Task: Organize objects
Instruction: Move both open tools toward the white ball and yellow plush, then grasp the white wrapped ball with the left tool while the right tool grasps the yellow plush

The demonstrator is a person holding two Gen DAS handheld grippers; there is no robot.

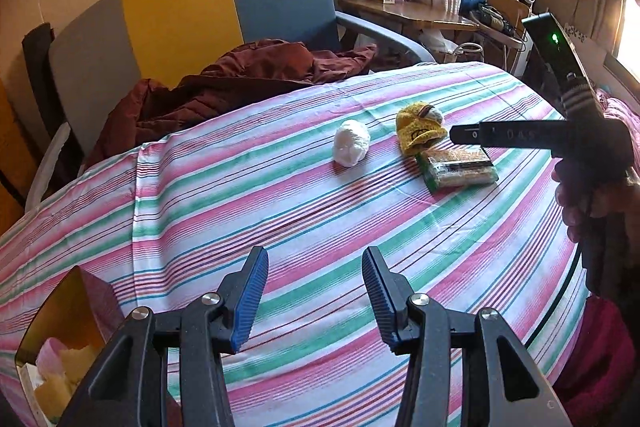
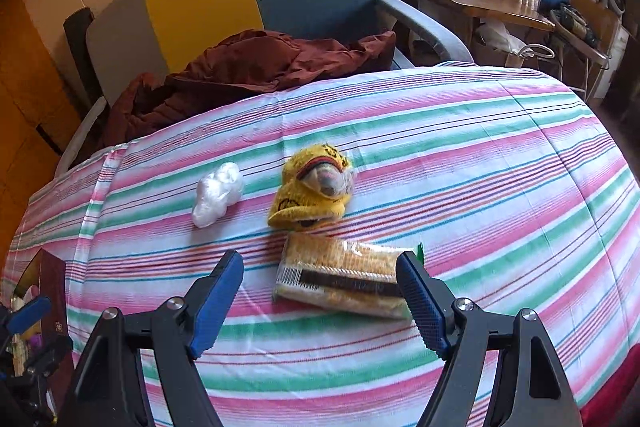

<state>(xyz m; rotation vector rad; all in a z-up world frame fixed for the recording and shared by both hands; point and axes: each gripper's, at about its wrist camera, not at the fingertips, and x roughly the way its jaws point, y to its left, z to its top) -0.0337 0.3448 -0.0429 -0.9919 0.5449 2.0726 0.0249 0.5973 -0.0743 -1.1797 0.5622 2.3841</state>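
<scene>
Three items lie on the striped cloth (image 1: 280, 211): a white crumpled wad (image 1: 351, 148), a yellow knitted piece (image 1: 420, 131) and a clear-wrapped packet (image 1: 460, 169). My left gripper (image 1: 315, 267) hovers open over bare cloth, well short of them. A hand holds my right gripper (image 1: 464, 135) at the right, above the packet. In the right wrist view the right gripper (image 2: 320, 267) is open around the packet (image 2: 344, 275). Its right finger overlaps the packet's end and its left finger stands clear. Beyond are the yellow piece (image 2: 312, 195) and the white wad (image 2: 218, 199).
An open maroon box (image 1: 60, 323) holding small items sits at the near left, also seen as the box (image 2: 52, 287) beside the left gripper (image 2: 24, 319). Behind the cloth stands a grey, yellow and blue armchair (image 1: 180, 15) with a maroon jacket (image 1: 240, 79). A wooden desk (image 1: 404, 13) is back right.
</scene>
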